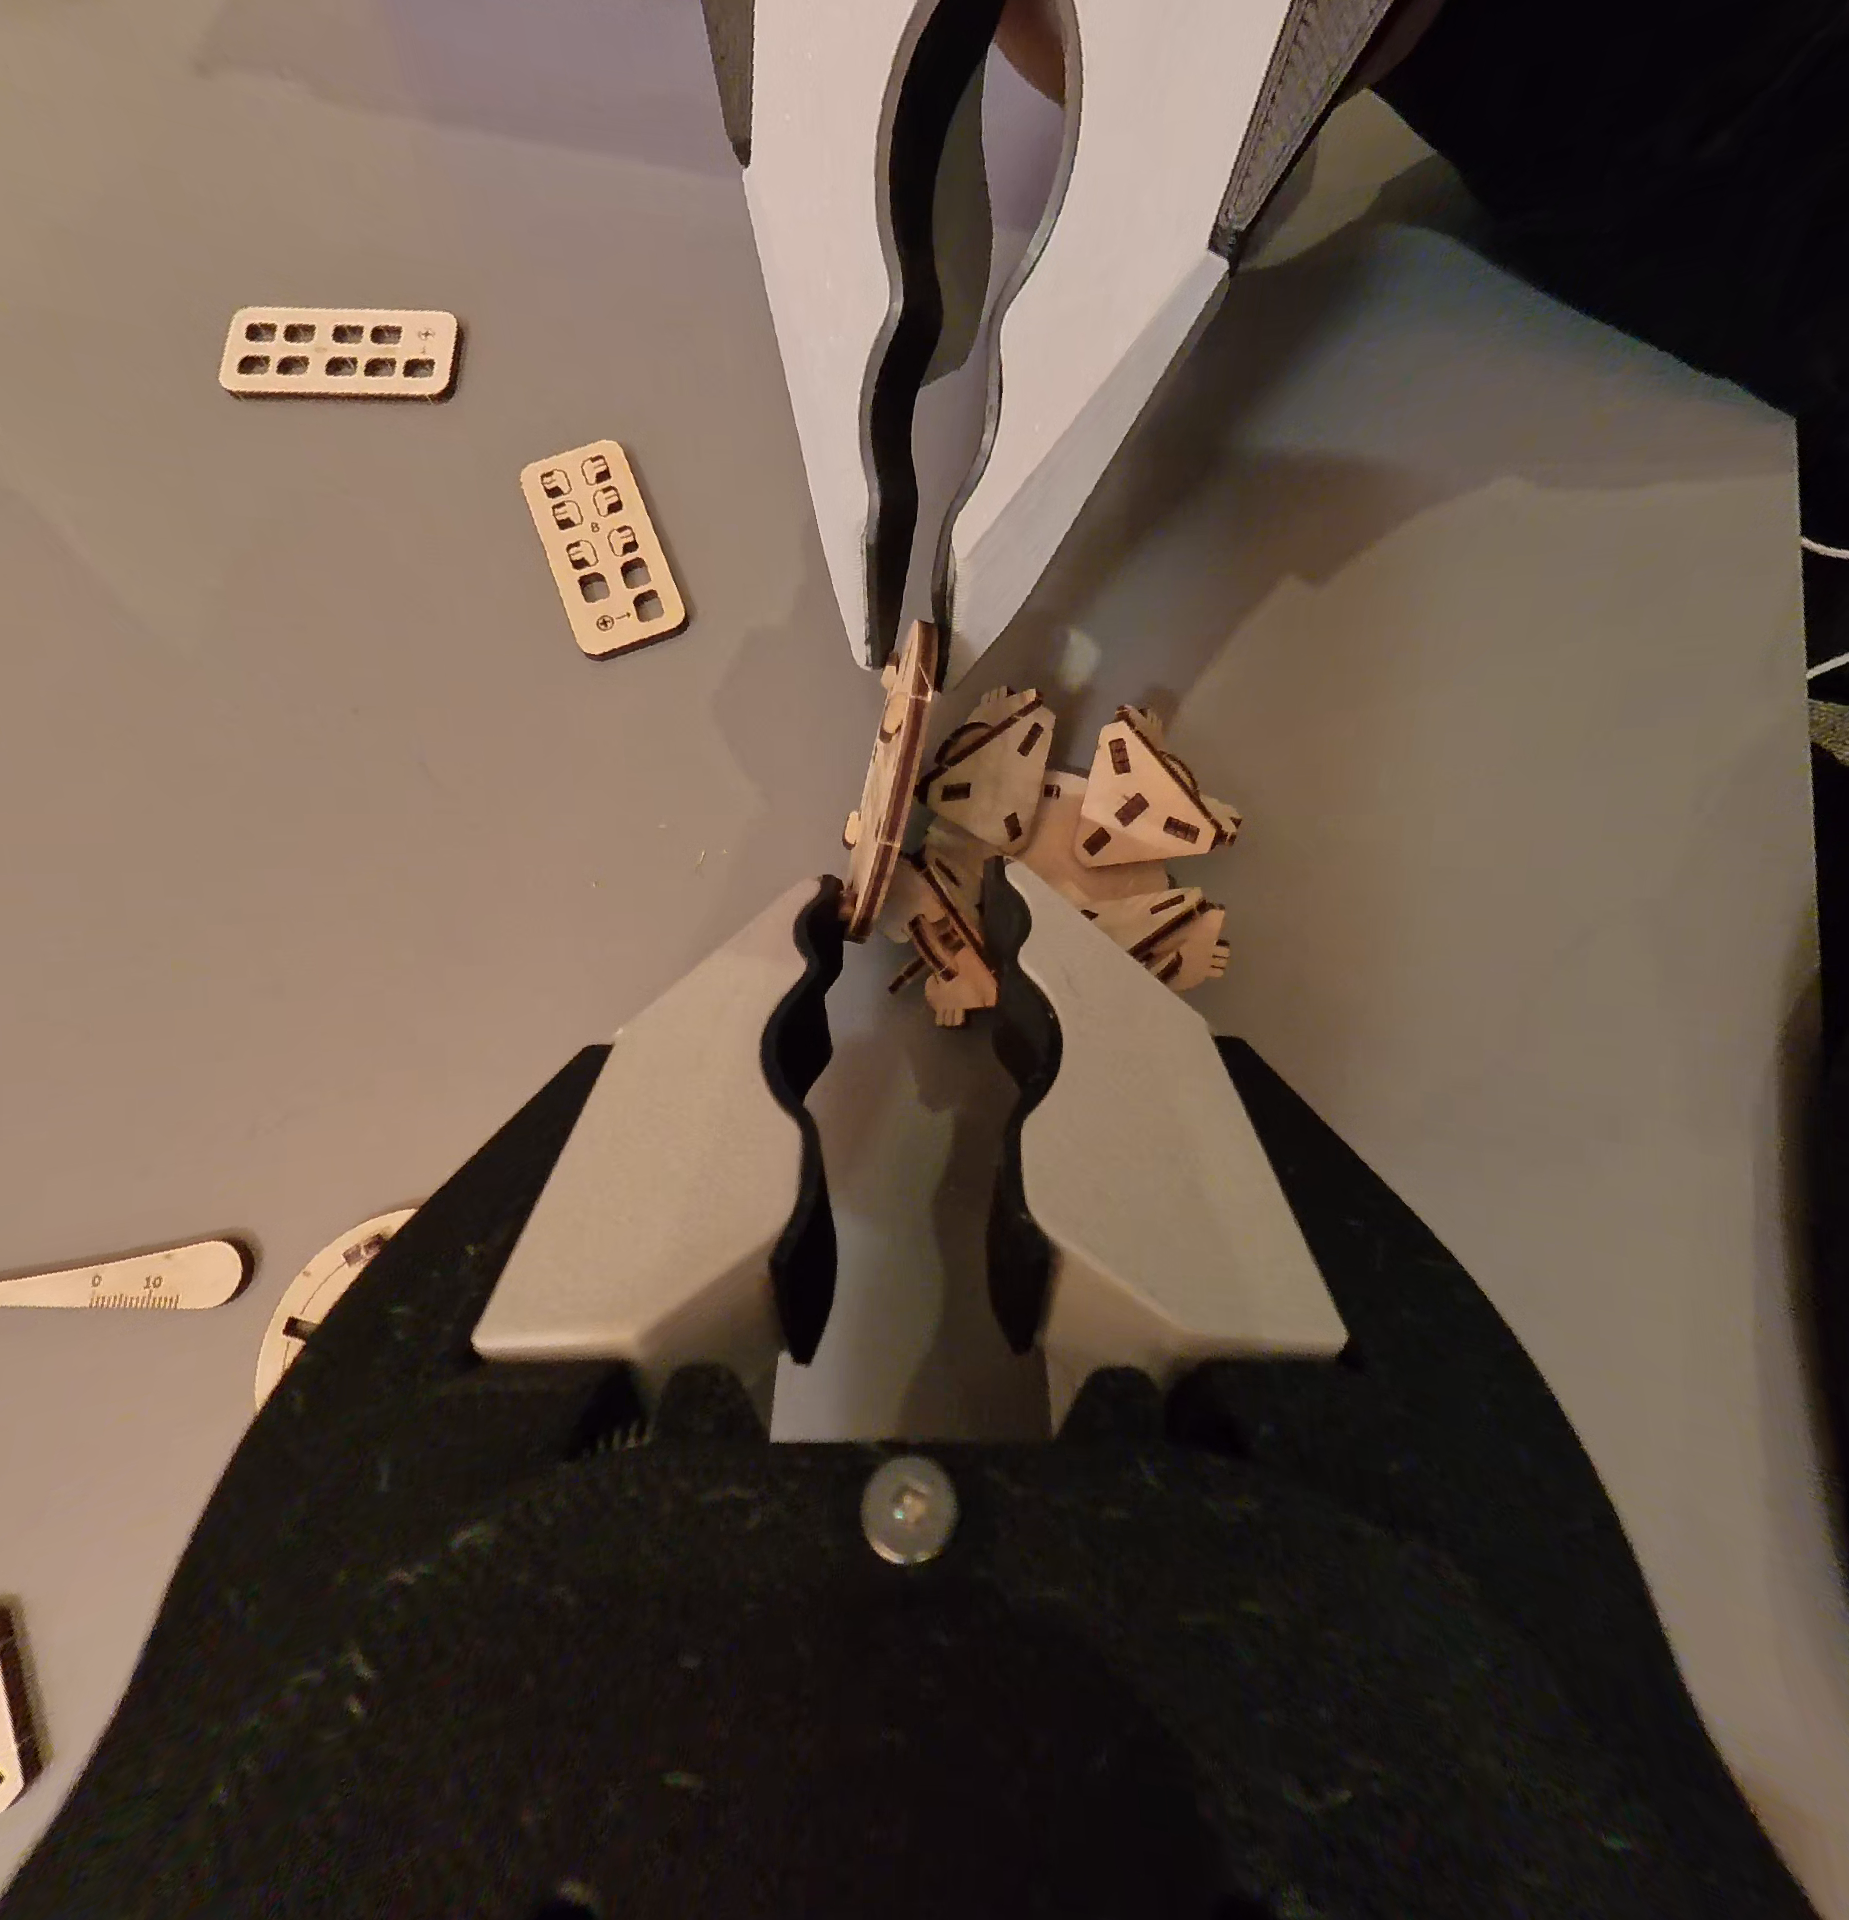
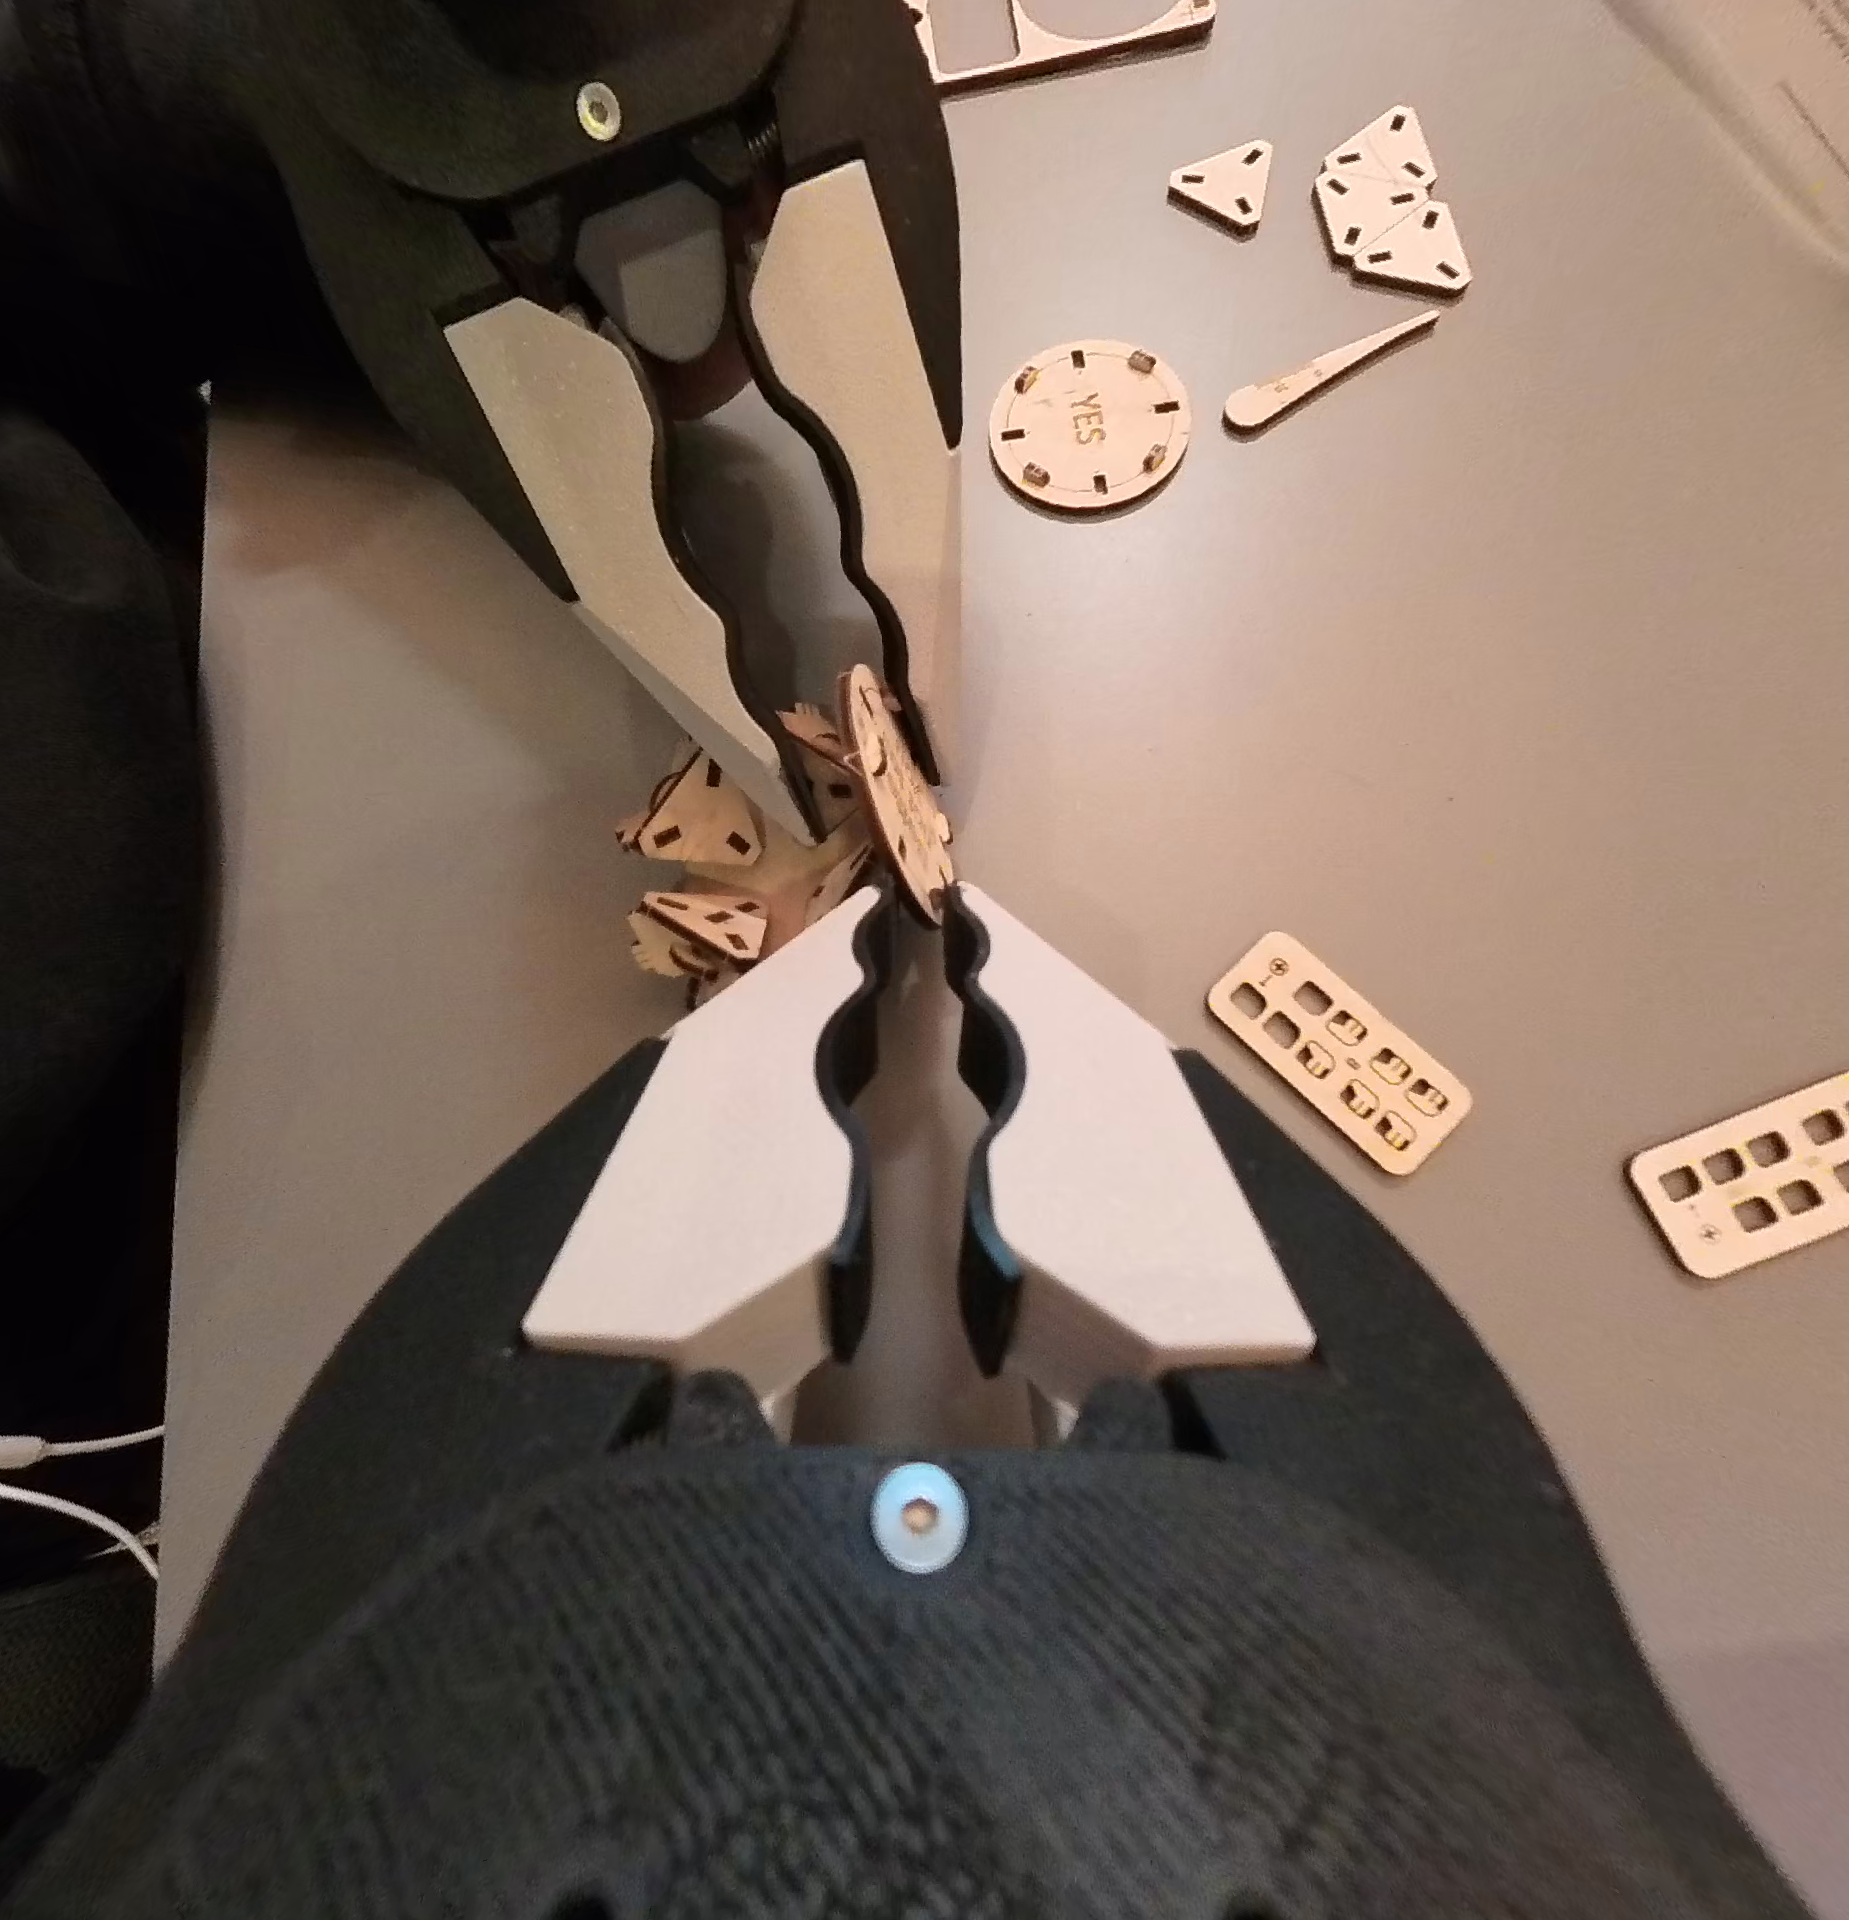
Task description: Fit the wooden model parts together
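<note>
A wooden assembly of triangular slotted pieces (image 1: pixel 1138 800) sits at the grey table's edge; it also shows in the right wrist view (image 2: pixel 691 821). A round wooden disc (image 1: pixel 894 790) stands on edge against it. My left gripper (image 1: pixel 915 904) is closed around one piece of the assembly, with the disc's lower rim against its left pad (image 1: pixel 821 925). My right gripper (image 2: pixel 920 904) is shut on the disc's (image 2: pixel 899 810) rim. Each gripper shows in the other's view, the right one from above (image 1: pixel 915 623) and the left one from the upper left (image 2: pixel 858 790).
Two slotted wooden plates (image 1: pixel 340 353) (image 1: pixel 603 545) lie on the table (image 1: pixel 380 831). A second round disc (image 2: pixel 1091 426), a wooden pointer (image 2: pixel 1325 369) and loose triangles (image 2: pixel 1393 197) lie farther off. The table edge (image 1: pixel 1803 727) is close by. A white cable (image 2: pixel 47 1475) hangs beyond it. The tips of both grippers are at nearly the same place.
</note>
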Motion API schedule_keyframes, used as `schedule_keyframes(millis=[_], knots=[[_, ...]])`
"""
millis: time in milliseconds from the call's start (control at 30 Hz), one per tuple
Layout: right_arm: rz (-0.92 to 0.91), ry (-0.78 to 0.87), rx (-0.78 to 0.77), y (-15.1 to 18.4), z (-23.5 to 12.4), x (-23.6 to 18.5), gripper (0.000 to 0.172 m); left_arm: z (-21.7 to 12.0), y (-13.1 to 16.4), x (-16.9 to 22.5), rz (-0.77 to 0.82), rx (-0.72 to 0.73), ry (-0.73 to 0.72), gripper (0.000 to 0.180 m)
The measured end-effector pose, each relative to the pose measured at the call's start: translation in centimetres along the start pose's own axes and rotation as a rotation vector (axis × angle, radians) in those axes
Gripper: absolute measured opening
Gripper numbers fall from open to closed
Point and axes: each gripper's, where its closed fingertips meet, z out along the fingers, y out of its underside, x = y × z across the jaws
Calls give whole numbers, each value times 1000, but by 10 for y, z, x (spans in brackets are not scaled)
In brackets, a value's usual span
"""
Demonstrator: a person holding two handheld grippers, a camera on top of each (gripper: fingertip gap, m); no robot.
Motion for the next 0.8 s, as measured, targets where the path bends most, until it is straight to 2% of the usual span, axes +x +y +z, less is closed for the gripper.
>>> schedule_keyframes(millis=[700, 800], knots=[[30, -16, 17, 0, 1, 2, 7, 0, 0, -1, -7, 3, 6, 24], [38, -31, 30, -2, 2, 0, 12, 0, 1, -1, -11, 4, 8, 24]])
